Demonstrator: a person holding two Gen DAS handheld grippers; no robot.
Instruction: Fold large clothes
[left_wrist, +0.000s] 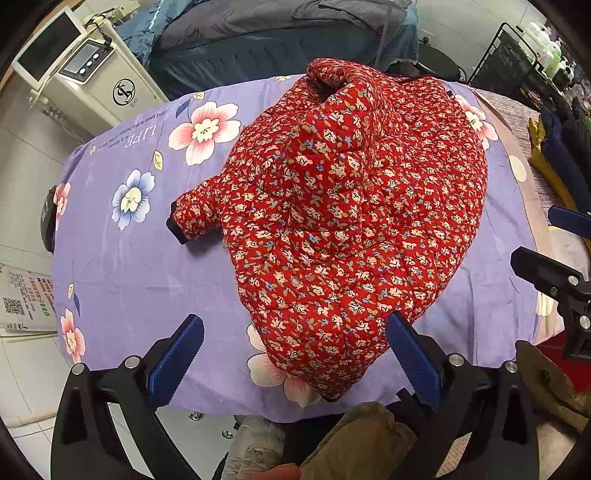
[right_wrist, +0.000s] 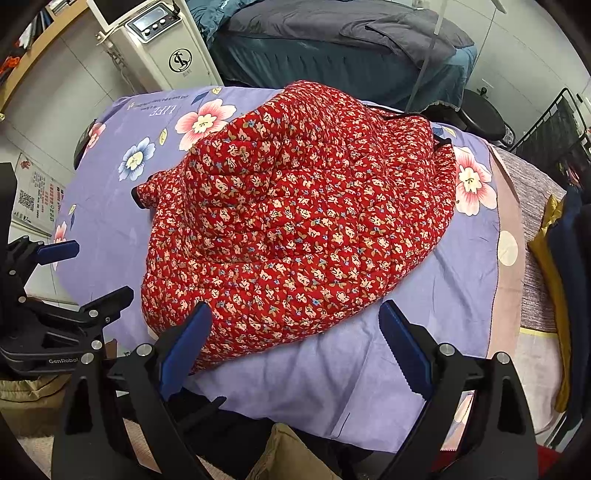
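Blue-padded fingers (left_wrist: 177, 354) of my left claw (left_wrist: 295, 360) stand spread wide at the near edge of the table (left_wrist: 110, 266), gripping nothing. One finger is just off the near hem of the red floral jacket (left_wrist: 351, 221), the other overlaps that hem in view; I cannot tell whether it touches. My right claw (right_wrist: 295, 350) is likewise open and empty, its left finger overlapping the jacket's near hem, its right finger over bare purple flowered sheet (right_wrist: 424, 295). From the right wrist view, the left claw appears at the left, beside the jacket. The jacket lies bunched in a rounded heap on the sheet, roughly mid-table, with one sleeve (left_wrist: 195, 214) poking out to its left, dark cuff resting on the sheet. Behind the jacket stand a white machine (left_wrist: 96, 81) with a small screen and a bed (right_wrist: 332, 44) under dark bedding.
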